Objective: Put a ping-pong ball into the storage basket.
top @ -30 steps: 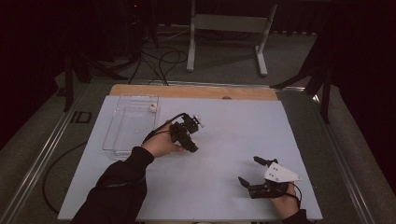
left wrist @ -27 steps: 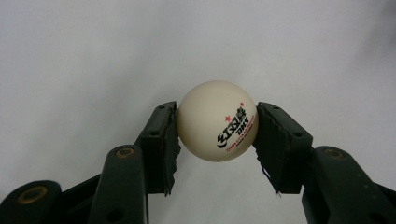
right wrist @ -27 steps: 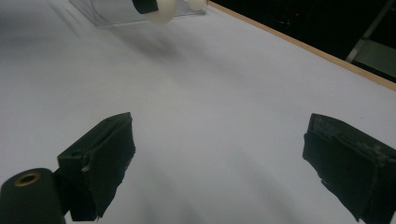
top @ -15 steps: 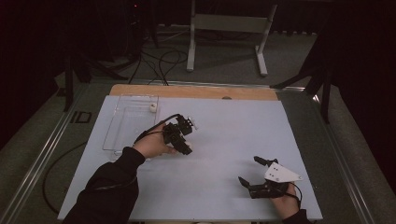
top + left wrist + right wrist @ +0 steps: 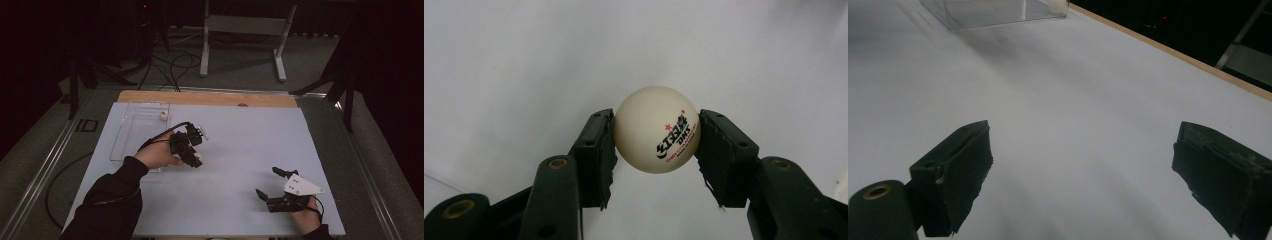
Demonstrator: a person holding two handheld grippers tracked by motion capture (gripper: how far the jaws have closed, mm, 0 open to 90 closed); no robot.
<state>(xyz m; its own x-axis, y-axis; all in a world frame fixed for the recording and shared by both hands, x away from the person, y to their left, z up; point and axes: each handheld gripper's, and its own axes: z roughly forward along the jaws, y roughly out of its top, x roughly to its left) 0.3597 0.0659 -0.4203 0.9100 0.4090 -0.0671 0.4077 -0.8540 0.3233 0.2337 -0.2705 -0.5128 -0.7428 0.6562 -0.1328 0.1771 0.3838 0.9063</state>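
High view: ball (image 5: 163, 115) in clear tray (image 5: 131, 137)

high: above, faces forward-down | claw views: close, low over table (image 5: 240, 150); right shares tray (image 5: 993, 12)

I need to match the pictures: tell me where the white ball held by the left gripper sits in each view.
High view: ball left of centre, at the left gripper tip beside the clear tray.
Left gripper view: centre, clamped between both pads.
Right gripper view: not in it.
Shared landmark: the pale tabletop; the clear tray also lies top left in the right gripper view.
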